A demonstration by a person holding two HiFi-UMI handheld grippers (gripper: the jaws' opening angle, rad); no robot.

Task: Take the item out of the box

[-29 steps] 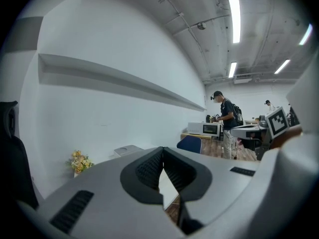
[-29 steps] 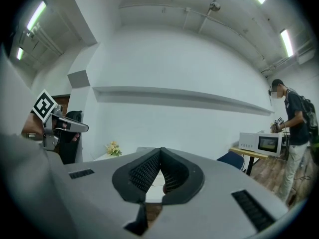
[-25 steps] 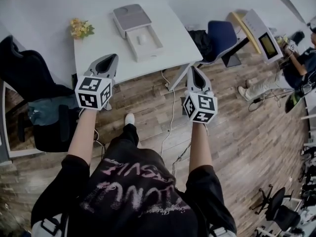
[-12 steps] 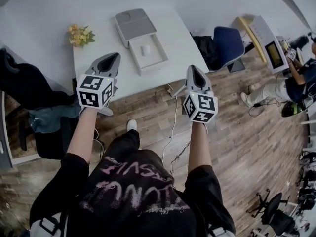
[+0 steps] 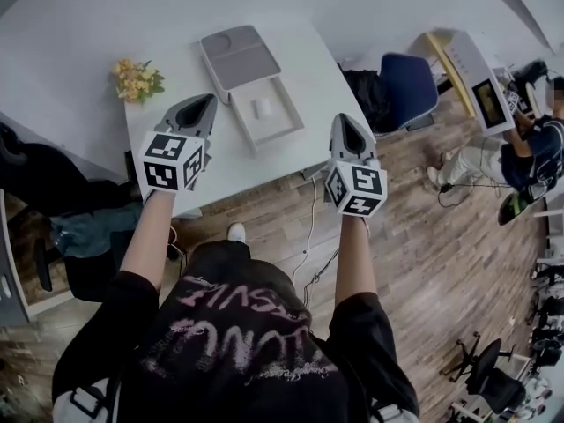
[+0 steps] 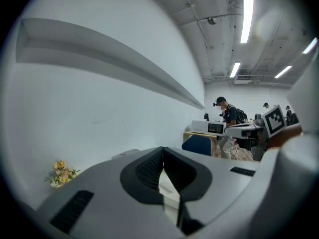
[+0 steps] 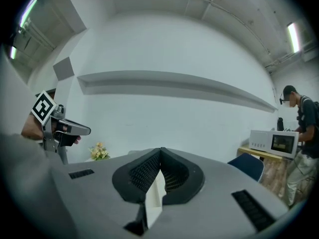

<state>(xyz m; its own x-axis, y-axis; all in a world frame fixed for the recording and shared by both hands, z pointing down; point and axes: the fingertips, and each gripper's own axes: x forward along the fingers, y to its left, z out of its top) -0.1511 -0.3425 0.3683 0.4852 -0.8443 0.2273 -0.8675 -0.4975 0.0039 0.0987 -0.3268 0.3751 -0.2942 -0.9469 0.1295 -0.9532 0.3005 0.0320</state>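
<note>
Both grippers are held level in front of the person, nothing gripped.

- Left gripper (image 5: 205,100): its fingers (image 6: 149,168) are closed, tips met, nothing between them. It is positioned over the near-left part of the white bench (image 5: 256,170).
- Right gripper (image 5: 341,120): its fingers (image 7: 144,171) are likewise closed tip to tip and empty. It is positioned over the bench's near-right edge.
- The open box (image 5: 275,130) is seen on the bench, between the two grippers in the head view and farther from the person. Neither gripper is touching it.
- The grey lid (image 5: 236,55) is laid flat just behind the box, edges touching.
- The task item, a small white item (image 5: 262,107), is lying in the box's recess, not yet taken out. Its type can't be made out at this size.
- A bunch of yellow flowers (image 5: 135,79) is seen at the bench's far-left corner, well apart from the box.
- A blue chair (image 5: 407,76) is placed beside the bench's right end, and a microwave (image 5: 480,77) sits on a separate counter beyond it.
- Another person (image 5: 533,135) is seen at the far right on the wooden floor (image 5: 423,263).
- A white cable (image 5: 307,227) is run across the floor below the bench edge.
</note>
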